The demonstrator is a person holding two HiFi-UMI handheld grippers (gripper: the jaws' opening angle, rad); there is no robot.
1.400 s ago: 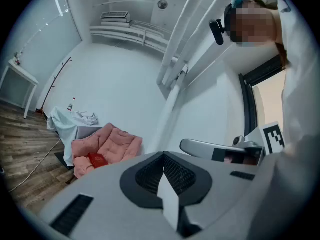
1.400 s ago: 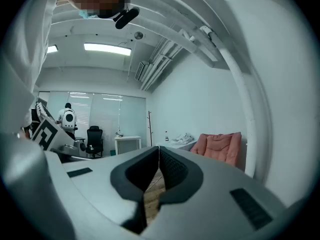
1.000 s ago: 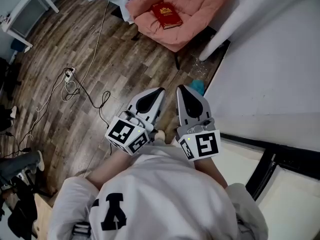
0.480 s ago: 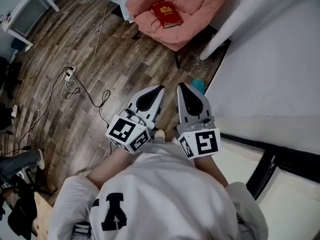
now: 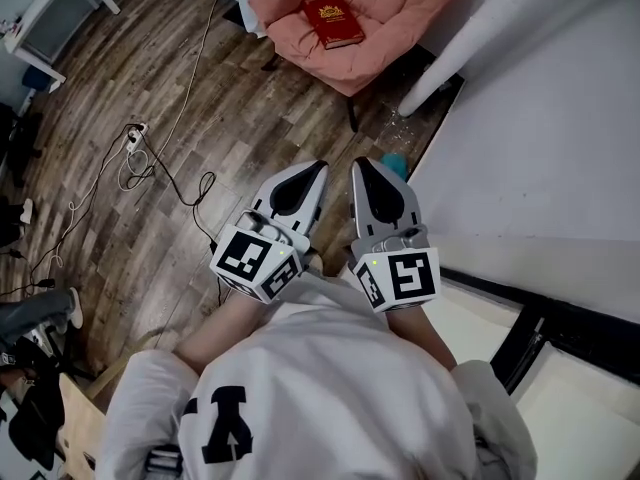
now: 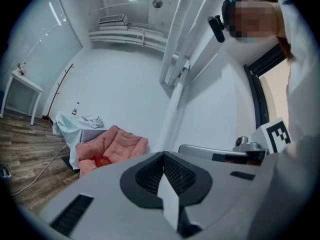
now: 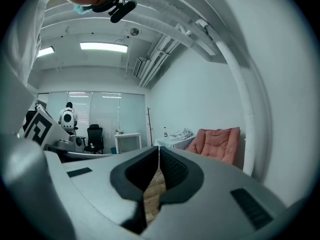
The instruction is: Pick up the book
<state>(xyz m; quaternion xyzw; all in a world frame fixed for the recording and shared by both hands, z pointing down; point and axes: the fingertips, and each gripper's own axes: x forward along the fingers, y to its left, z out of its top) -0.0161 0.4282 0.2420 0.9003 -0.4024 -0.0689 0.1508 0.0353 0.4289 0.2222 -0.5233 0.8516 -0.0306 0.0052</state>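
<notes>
1. The left claw [image 5: 312,176] is clenched on nothing. It is held in front of the person's chest, well short of the chair [image 5: 400,13] across the wood floor.
2. The red book [image 5: 334,22] lies flat on the chair's seat, cover up, toward the seat's left side in the head view.
3. The right claw [image 5: 362,168] is also clenched and empty, just beside the left one and equally far from the chair.
4. The step in hand looks like the approach. It seems best to walk up to the chair, stay clear of the cable [image 5: 138,173] on the floor left of the path, and part one claw's jaws before reaching.
5. The chair's cushion looks soft, so a jaw probably has to slip under the book's free edge rather than press down on it.
6. The head view alone shows both claws and the book together. The left gripper view shows the book small on the chair. The right gripper view shows the chair but not the book, plus a white tabletop [image 7: 127,134] left of the chair.
</notes>
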